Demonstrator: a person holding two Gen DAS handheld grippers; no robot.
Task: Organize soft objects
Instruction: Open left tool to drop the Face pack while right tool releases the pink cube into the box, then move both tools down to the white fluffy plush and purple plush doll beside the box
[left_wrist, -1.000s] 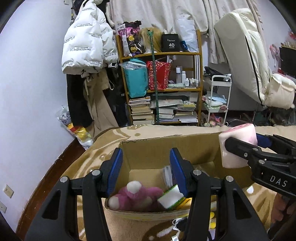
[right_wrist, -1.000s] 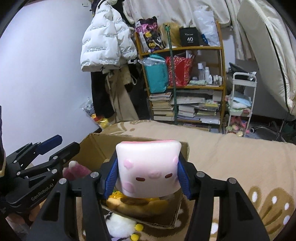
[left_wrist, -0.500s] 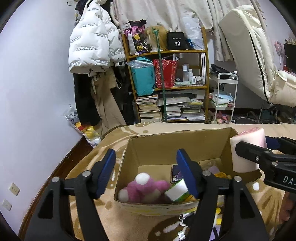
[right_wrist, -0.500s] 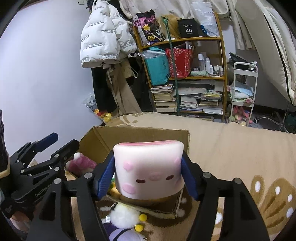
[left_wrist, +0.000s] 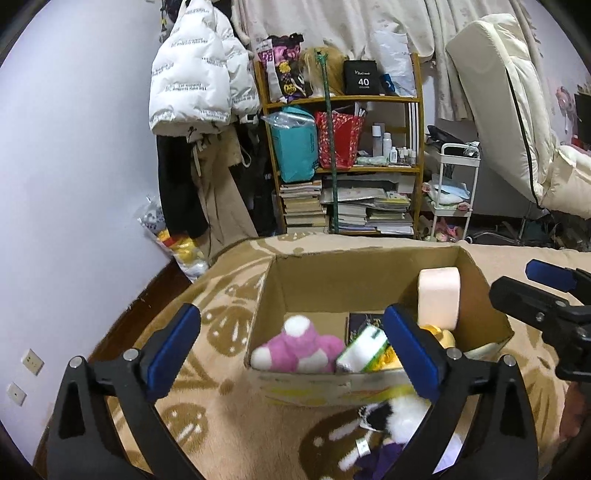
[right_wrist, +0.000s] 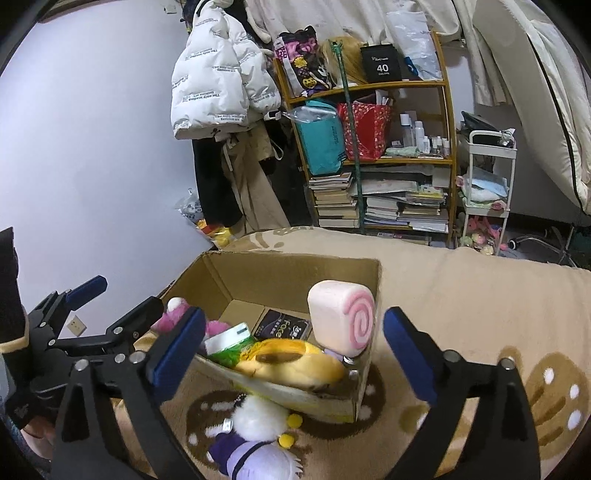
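Right wrist view shows the right gripper (right_wrist: 291, 347) with its blue pads (right_wrist: 176, 345) spreading wide and nothing between them. A second ago those pads squeezed the soft pink and white block with a swirl on its end (right_wrist: 341, 317). Now the block has dropped and sits in the brown cardboard box (right_wrist: 295, 269), in the corner nearest this gripper, leaning on the squishy yellow toy (right_wrist: 291, 363). Left wrist view shows the left gripper (left_wrist: 291, 345) opening too, with nothing in it. The fluffy pink and white plush (left_wrist: 299, 347) and the green and white pack (left_wrist: 364, 349) lie inside the box. One white and purple plush doll (right_wrist: 255, 439) still lies on the tan blanket (right_wrist: 461, 295) in front of the box. I think that doll is the next one to pick up.
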